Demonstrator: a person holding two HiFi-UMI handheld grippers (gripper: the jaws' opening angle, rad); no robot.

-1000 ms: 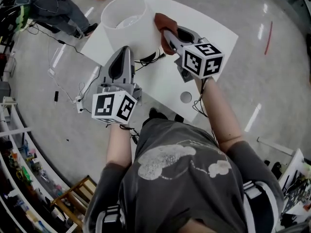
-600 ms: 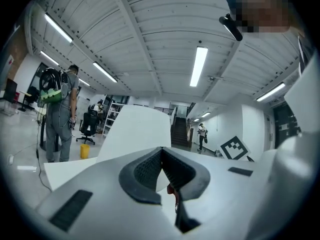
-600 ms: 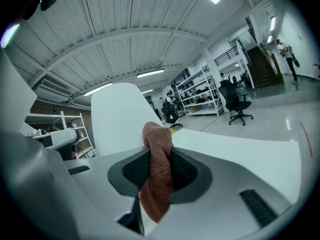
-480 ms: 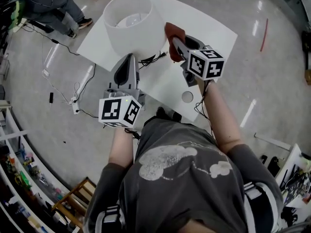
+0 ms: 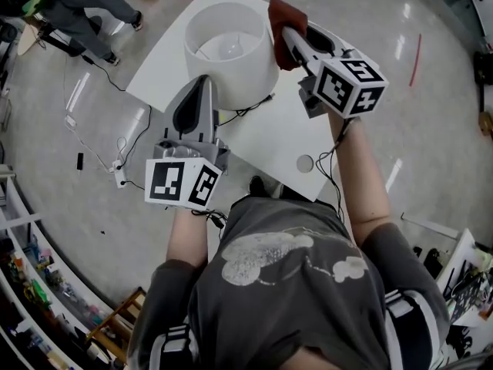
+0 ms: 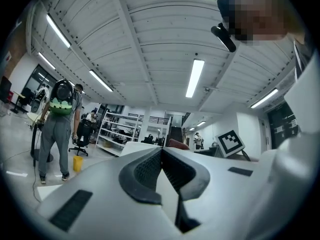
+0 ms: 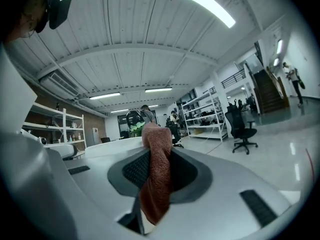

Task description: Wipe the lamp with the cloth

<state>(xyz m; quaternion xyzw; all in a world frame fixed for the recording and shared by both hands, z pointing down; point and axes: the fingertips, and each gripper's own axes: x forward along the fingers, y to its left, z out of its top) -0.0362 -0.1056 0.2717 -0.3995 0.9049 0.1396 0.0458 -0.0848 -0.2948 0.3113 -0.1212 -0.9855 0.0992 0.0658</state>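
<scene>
Just beside the lamp's [image 5: 235, 72] rim at 2 o'clock, the cloth [image 5: 282, 14] is pinched in the right gripper [image 5: 290, 38]. At 7 o'clock the left gripper [image 5: 202, 85] is held pressed together, empty. Bare table [image 5: 269, 133] is left toward 5 o'clock.

The lamp shade [image 5: 231, 64] is taking up the far left part of the table [image 5: 266, 141] and blocking passage there. The left gripper [image 5: 202, 83], jaws together, is crowding the shade's near side. The right gripper [image 5: 287, 35], clamping the cloth [image 5: 282, 12], is standing just beside the shade's right rim. A black cable [image 5: 250, 108] is trailing across the table surface near the shade's foot. The table's near right part is lying open.
</scene>
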